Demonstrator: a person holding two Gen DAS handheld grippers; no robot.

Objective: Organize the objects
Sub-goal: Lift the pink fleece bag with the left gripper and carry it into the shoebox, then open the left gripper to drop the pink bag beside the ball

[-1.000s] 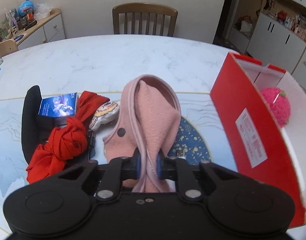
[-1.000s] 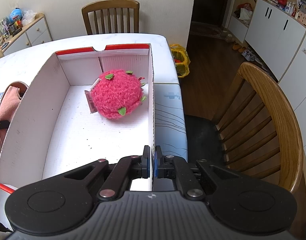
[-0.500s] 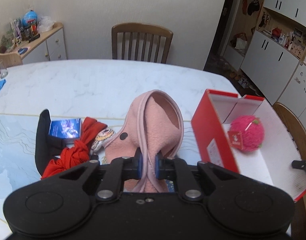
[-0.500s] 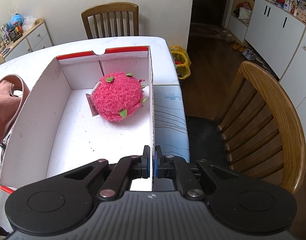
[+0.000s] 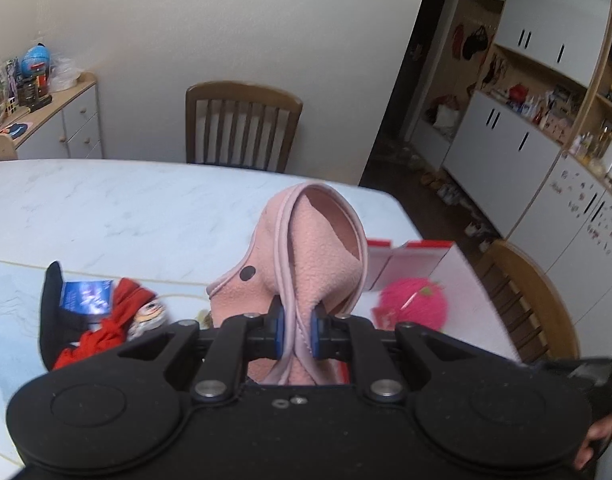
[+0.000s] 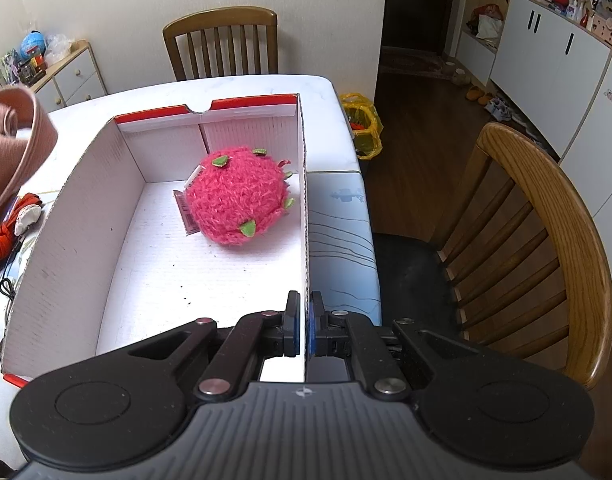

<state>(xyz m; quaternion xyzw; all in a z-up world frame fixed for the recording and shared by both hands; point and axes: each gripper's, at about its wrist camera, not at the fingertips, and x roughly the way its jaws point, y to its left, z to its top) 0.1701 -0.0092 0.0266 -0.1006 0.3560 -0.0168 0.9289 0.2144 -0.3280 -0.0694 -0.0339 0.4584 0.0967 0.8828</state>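
Observation:
My left gripper [image 5: 297,330] is shut on a pink fleece cloth [image 5: 314,248], which hangs lifted above the table; the same pink fleece cloth [image 6: 14,140] shows at the left edge of the right wrist view. My right gripper [image 6: 302,330] is shut on the right wall of the red and white cardboard box [image 6: 82,208]. A fuzzy pink strawberry plush [image 6: 236,196] lies at the far end inside the box; the plush [image 5: 414,300] is also visible past the cloth in the left wrist view.
Left of the box on the table [image 5: 118,204] lie a red cloth [image 5: 106,328], a black item [image 5: 50,312] with a blue card [image 5: 86,292], and a small printed pouch [image 5: 148,312]. Wooden chairs stand at the far side [image 5: 242,124] and at the right [image 6: 546,248].
My left gripper has risen with the pink cloth and shifted toward the box, so the box's inside and plush came into view. The right gripper has stayed still on the box wall.

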